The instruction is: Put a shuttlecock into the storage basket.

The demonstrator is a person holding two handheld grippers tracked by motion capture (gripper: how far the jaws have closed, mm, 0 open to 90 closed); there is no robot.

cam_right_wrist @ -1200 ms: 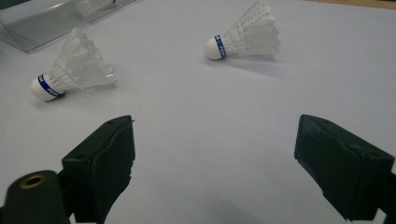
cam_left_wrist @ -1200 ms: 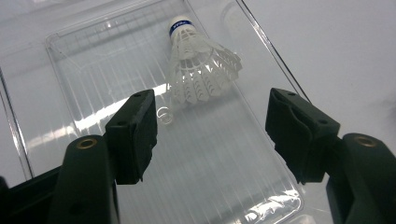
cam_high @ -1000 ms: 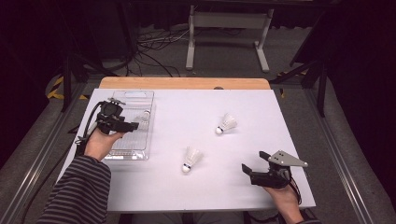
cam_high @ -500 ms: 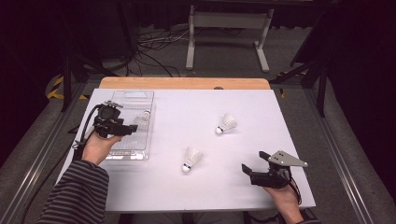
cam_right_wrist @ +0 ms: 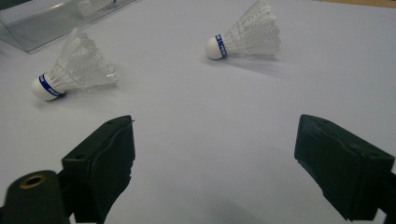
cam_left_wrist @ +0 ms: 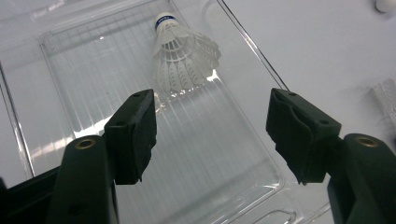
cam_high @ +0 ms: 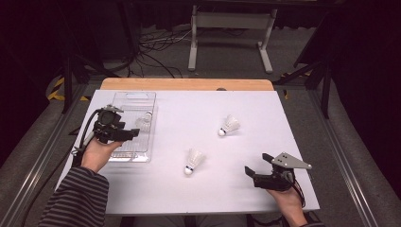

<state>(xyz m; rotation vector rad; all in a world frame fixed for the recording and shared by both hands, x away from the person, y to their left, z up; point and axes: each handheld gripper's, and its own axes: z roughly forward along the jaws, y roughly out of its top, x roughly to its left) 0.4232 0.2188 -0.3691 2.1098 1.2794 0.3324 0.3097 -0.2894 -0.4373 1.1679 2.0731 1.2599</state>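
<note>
— Three shuttlecocks are here, yes? Where is each one?

— One shuttlecock [cam_left_wrist: 184, 51] lies on its side inside the clear tray [cam_high: 120, 153] at the left of the counter [cam_high: 208, 198]. The near shuttlecock [cam_high: 194, 161] and the far shuttlecock [cam_high: 229, 126] lie on the bare counter, well apart from each other and from the tray.

— Why is the left tongs [cam_high: 130, 134] over the tray?

— I think it has the job of putting them in. Its jaws stand wide apart with nothing between them, and the shuttlecock in the tray lies beyond them, not touched. So this one looks delivered.

— And the right tongs [cam_high: 254, 171]?

— It rests low near the right front edge of the counter, jaws also spread and empty, pointed toward the two loose shuttlecocks. In my judgement it waits there so the arms do not cross.

— Why do the shuttlecocks lie sideways?

— A light feather cone easily tips over, so each rests on its skirt and cork. The near one is probably the next to collect.
</note>
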